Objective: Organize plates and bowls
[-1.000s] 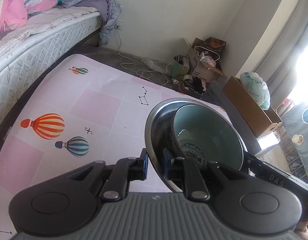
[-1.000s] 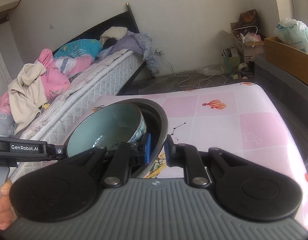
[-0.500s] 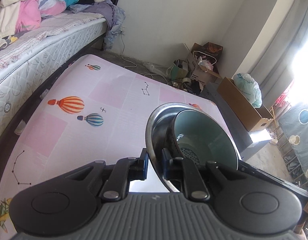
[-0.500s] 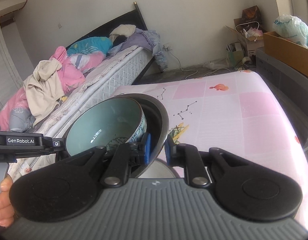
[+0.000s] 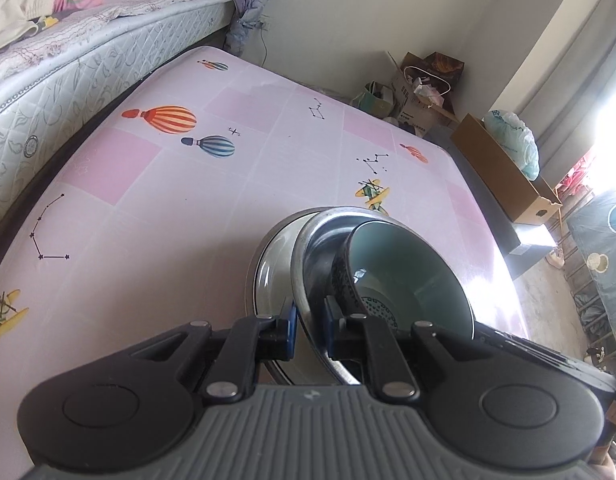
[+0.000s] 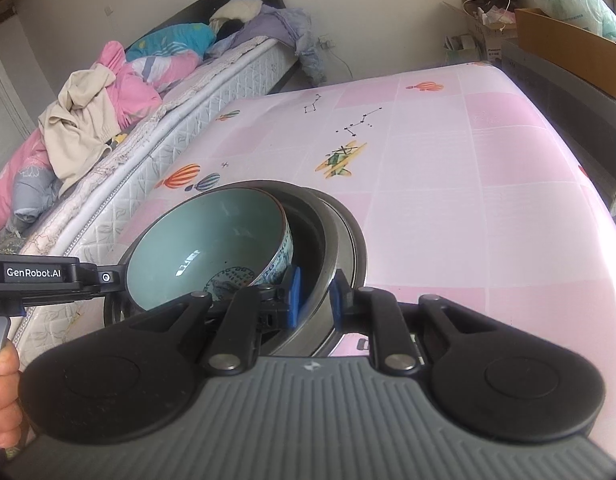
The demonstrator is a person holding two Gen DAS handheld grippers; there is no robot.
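A steel bowl (image 5: pixel 312 256) holds a teal ceramic bowl (image 5: pixel 404 268) with a blue patterned outside. My left gripper (image 5: pixel 308 330) is shut on the steel bowl's near rim. My right gripper (image 6: pixel 314 300) is shut on the opposite rim of the same steel bowl (image 6: pixel 328 248), with the teal bowl (image 6: pixel 212 248) inside it. A second steel dish (image 5: pixel 272 264) lies just beneath, on the pink table (image 5: pixel 188 200); it shows as an outer rim (image 6: pixel 358 248) in the right wrist view. The held bowls hang just above it.
A bed (image 6: pixel 148 92) with heaped bedding runs along the table's left side. Cardboard boxes (image 5: pixel 504 176) and a plastic bag (image 5: pixel 512 140) stand beyond the table's right edge. A cable and clutter lie on the floor by the far wall.
Both grippers have carried the steel bowl with the teal bowl down and toward the near part of the table. A second steel dish has come into view beneath it.
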